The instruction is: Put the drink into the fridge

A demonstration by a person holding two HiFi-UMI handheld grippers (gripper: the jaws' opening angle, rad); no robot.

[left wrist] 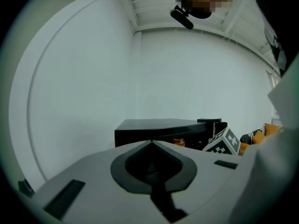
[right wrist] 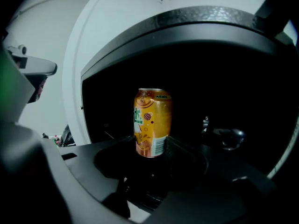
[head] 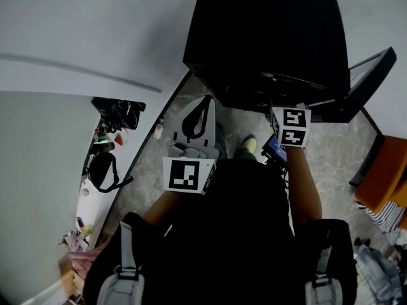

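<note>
The orange printed drink can (right wrist: 153, 122) stands upright between the tips of the right gripper (right wrist: 152, 149), whose jaws are closed against its lower sides and hold it. All round the can is the dark inside of the black box-shaped fridge (head: 267, 37). The right gripper view does not show whether its base rests on a shelf. From the left gripper view the same can shows as a small orange patch (left wrist: 178, 142) just inside the fridge's open front.

In the head view the person's right forearm (head: 303, 186) stretches straight forward. The black-and-white marker cube (head: 291, 127) on the right gripper sits at the fridge's opening, and the jaws beyond it are lost in the shadow. The black fridge door (head: 365, 81) stands swung open to the right of that arm.

The left gripper (left wrist: 152, 143) has its grey jaws pressed together with nothing between them, and it is tilted up toward the white wall (left wrist: 93, 101). In the head view it is held lower and nearer the body than the right one, short of the fridge, above the speckled stone floor (head: 331, 164).

A white ledge (head: 95, 196) further left carries a black bag (head: 105, 170) and small bottles, and an orange seat (head: 385, 183) stands at the far right.
</note>
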